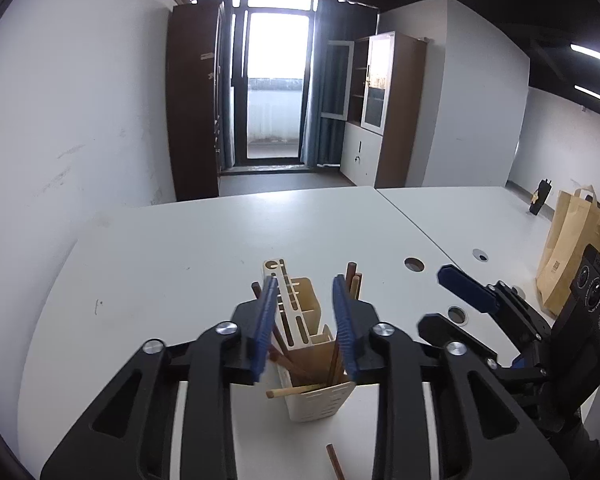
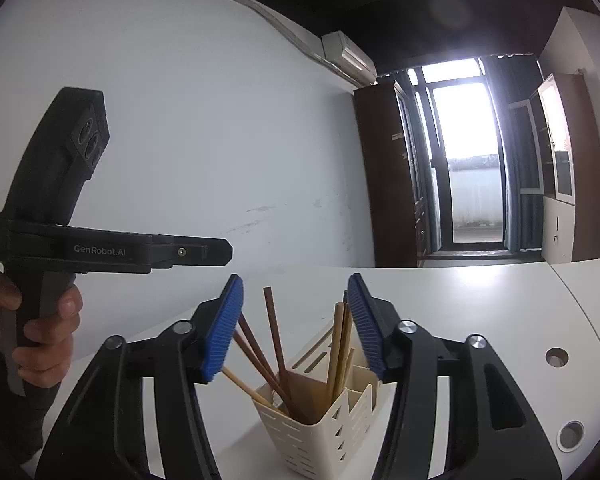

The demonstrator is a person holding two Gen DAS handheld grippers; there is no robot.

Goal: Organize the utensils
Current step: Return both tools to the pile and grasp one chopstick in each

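A cream slotted utensil holder [image 1: 320,402] stands on the white table [image 1: 172,264], with several dark and light wooden chopsticks [image 1: 296,390] leaning in it. My left gripper [image 1: 305,304] is open and empty, just above the holder. One dark chopstick [image 1: 335,462] lies loose on the table in front of the holder. In the right wrist view the holder [image 2: 320,432] sits below my right gripper [image 2: 296,292], which is open and empty, with chopsticks [image 2: 274,332] sticking up between its fingers. The right gripper also shows in the left wrist view [image 1: 466,288].
A brown paper bag [image 1: 572,256] stands at the table's right side. Round cable holes [image 1: 414,264] dot the table right of the holder. A white wall runs along the left. The hand-held left gripper body [image 2: 60,240] is at the left of the right wrist view.
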